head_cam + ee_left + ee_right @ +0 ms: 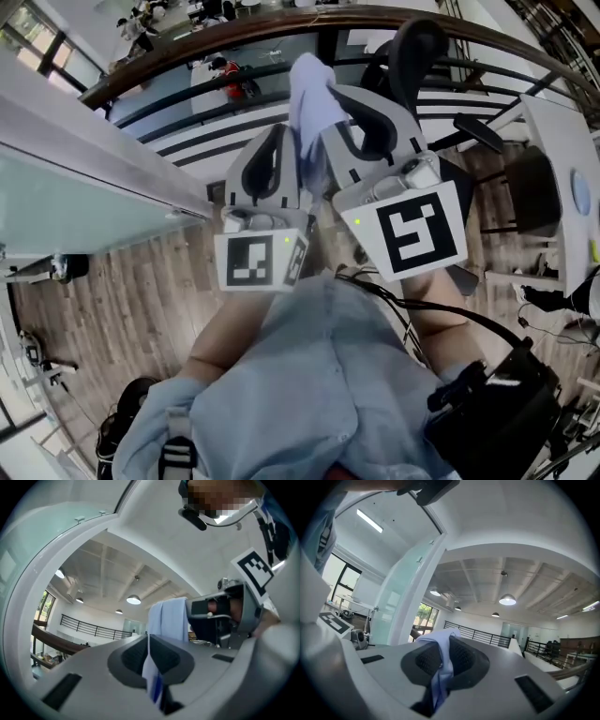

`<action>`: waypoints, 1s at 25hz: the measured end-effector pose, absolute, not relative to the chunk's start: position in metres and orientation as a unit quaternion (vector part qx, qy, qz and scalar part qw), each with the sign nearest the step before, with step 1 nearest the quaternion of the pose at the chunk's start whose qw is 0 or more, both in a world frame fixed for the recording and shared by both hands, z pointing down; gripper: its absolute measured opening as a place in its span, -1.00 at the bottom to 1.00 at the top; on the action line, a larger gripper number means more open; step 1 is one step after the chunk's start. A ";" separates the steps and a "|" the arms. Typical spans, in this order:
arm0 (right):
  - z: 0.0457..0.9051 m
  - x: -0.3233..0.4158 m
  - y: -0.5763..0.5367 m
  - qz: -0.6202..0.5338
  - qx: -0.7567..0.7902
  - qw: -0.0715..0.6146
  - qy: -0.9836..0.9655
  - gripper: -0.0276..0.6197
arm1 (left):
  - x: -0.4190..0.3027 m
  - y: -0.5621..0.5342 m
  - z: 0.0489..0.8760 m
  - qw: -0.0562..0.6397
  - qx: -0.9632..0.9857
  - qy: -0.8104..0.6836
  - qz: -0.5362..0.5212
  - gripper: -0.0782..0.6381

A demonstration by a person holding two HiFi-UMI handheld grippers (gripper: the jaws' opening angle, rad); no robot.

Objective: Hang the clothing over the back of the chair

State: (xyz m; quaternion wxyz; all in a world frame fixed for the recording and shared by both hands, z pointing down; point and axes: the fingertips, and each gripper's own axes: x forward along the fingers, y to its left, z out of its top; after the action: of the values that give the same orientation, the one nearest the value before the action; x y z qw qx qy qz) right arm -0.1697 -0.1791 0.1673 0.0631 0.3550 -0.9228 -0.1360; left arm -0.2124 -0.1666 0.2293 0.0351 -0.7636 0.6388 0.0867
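The left gripper (286, 136) and right gripper (337, 105) hold up the pale-blue clothing (312, 86) together.
Each pair of jaws is pressed tight on a fold of the cloth (it bunches upward between the two, and a strip trails down through each grip). The grippers sit side by side, and the black chair (417, 47) stands beyond them.

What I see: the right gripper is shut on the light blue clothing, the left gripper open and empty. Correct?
No. The left gripper is also shut on the light blue clothing, not open and empty; the left gripper view shows this. The right gripper part stands.
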 end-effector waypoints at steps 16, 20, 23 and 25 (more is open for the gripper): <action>0.018 -0.089 -0.305 -0.196 0.446 0.060 -0.871 -0.83 | -0.195 -0.230 0.191 0.039 -0.779 0.612 0.130 -0.73; 0.020 -0.010 -0.327 -0.177 0.509 0.040 -0.842 -0.83 | -0.174 -0.237 0.192 0.047 -0.789 0.601 0.119 -0.73; 0.052 0.056 -0.336 -0.147 0.554 0.024 -0.819 -0.82 | -0.161 -0.241 0.199 0.048 -0.793 0.597 0.108 -0.73; 0.094 0.092 -0.337 -0.118 0.574 0.017 -0.810 -0.83 | -0.154 -0.242 0.204 0.047 -0.796 0.595 0.100 -0.73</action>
State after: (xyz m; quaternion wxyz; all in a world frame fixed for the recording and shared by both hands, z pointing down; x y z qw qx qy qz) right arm 0.0918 -0.3365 0.0941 0.0170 0.5743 -0.8099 -0.1181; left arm -0.1539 -0.2420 0.2036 0.0466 -0.7958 0.5955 0.0999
